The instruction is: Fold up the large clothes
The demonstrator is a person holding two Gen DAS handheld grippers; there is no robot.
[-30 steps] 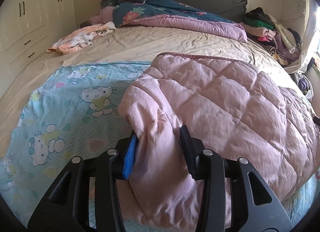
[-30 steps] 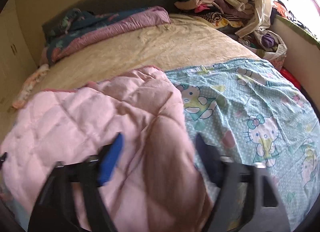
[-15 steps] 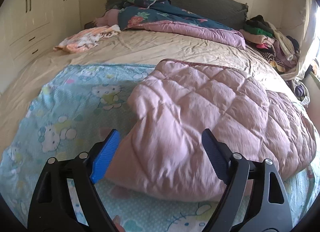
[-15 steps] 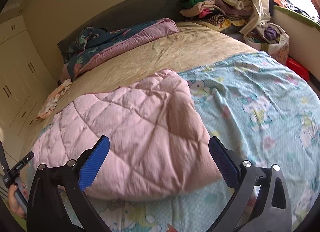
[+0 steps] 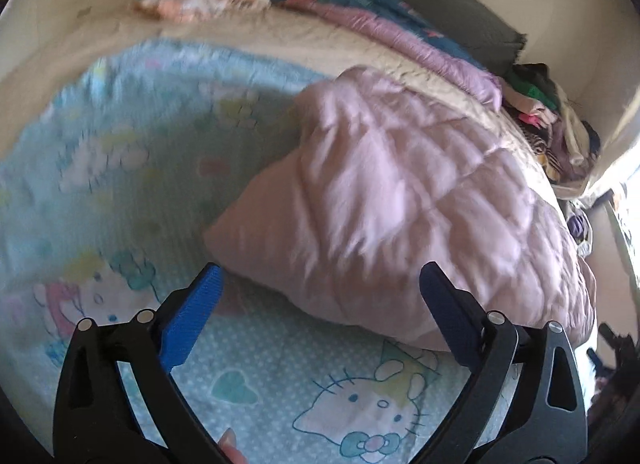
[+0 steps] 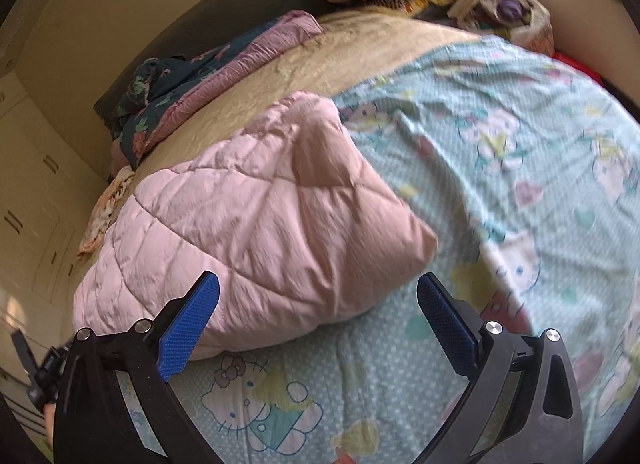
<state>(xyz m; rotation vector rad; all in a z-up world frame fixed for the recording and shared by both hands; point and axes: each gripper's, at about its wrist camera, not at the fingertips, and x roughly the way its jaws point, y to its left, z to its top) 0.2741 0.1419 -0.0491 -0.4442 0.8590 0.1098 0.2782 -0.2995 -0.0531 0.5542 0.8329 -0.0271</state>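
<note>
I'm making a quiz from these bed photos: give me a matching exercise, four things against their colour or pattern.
Things:
1. quilted jacket
2. sheet
3. gripper pads
4. headboard

Looks:
A. dark grey
B. pale pink
C. blue
D. light blue with cartoon cats

Pairs: 1-B, 2-D, 3-C, 4-A

Warm daylight pouring in from the window side, blown-out glare there. Motion blur smearing the pink quilt [image 5: 400, 200] and cartoon bedsheet [image 6: 520, 152]. Heavy fisheye bending, black vignette ringing every corner.
</note>
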